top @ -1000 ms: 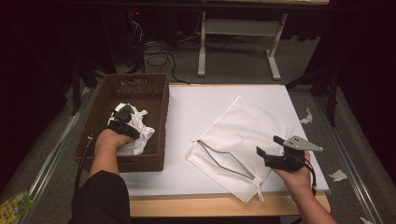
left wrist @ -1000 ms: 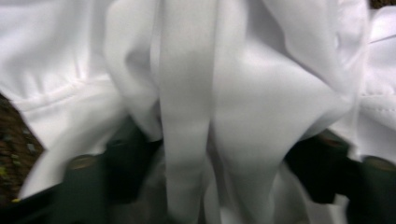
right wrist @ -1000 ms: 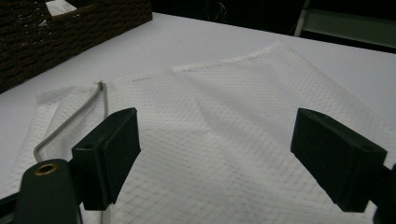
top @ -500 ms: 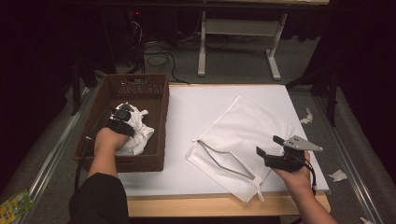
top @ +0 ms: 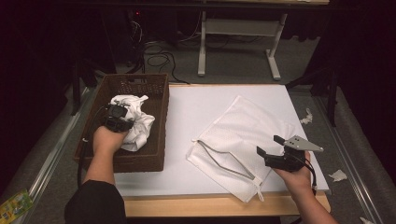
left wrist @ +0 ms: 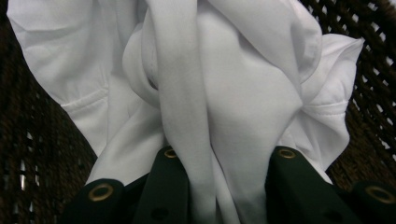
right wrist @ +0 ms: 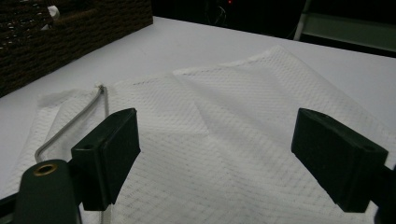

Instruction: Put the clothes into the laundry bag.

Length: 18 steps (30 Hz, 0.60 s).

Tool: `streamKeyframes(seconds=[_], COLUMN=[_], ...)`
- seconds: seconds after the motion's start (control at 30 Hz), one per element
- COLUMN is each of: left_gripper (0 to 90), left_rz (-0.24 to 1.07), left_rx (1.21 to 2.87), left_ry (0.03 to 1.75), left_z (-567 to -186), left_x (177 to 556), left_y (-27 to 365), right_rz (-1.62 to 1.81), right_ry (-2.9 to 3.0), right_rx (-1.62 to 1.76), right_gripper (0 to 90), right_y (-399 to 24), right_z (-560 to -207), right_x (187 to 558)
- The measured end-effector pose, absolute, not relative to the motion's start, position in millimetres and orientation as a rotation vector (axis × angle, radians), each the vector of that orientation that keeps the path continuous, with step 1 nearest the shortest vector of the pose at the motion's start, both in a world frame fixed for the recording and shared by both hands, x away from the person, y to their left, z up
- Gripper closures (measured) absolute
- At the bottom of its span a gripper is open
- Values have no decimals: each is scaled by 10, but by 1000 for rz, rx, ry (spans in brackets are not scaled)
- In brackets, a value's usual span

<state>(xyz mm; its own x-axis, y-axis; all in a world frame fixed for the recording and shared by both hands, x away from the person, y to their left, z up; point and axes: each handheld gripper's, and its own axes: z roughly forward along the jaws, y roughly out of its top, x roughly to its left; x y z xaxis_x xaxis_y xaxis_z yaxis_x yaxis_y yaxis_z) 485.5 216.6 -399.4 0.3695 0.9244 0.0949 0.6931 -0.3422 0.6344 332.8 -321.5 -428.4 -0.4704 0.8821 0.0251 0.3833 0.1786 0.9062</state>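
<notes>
Pinching white cloth (left wrist: 224,116) — jaws closed, basket (top: 154,158)

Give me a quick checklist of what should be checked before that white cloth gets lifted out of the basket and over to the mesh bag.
1. Grip on the cloth: the left hand-held gripper has just closed, and its jaws pinch a fold of the white cloth. Ok.
2. Whole cloth gathered: loose folds hang outside the jaws. Cannot tell if all of it will follow.
3. Cloth free of the wicker basket: no snag seen, underside hidden. Cannot tell.
4. Mesh bag laid flat on the table. Ok.
5. Bag mouth open: the zipper looks parted, but the bag lies flat. Not ok.
6. Right hand-held gripper open over the bag, holding nothing. Ok.
</notes>
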Motion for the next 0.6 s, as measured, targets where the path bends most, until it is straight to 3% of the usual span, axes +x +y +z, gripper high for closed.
streamKeyframes(seconds=[0.3,0.6], left_gripper=[765,763], left_rz=[773,845], left_rx=[1960,1804], left_ry=[1225,1197], left_z=[-3832,-3760], left_x=[4668,4561], left_y=[2209,2301], right_rz=[1252,1249], right_ry=[1952,1950], right_rx=[1179,1182], right_gripper=[160,160], right_y=[-3200,-3192], right_z=[-4298,-4297], right_x=[3338,3329])
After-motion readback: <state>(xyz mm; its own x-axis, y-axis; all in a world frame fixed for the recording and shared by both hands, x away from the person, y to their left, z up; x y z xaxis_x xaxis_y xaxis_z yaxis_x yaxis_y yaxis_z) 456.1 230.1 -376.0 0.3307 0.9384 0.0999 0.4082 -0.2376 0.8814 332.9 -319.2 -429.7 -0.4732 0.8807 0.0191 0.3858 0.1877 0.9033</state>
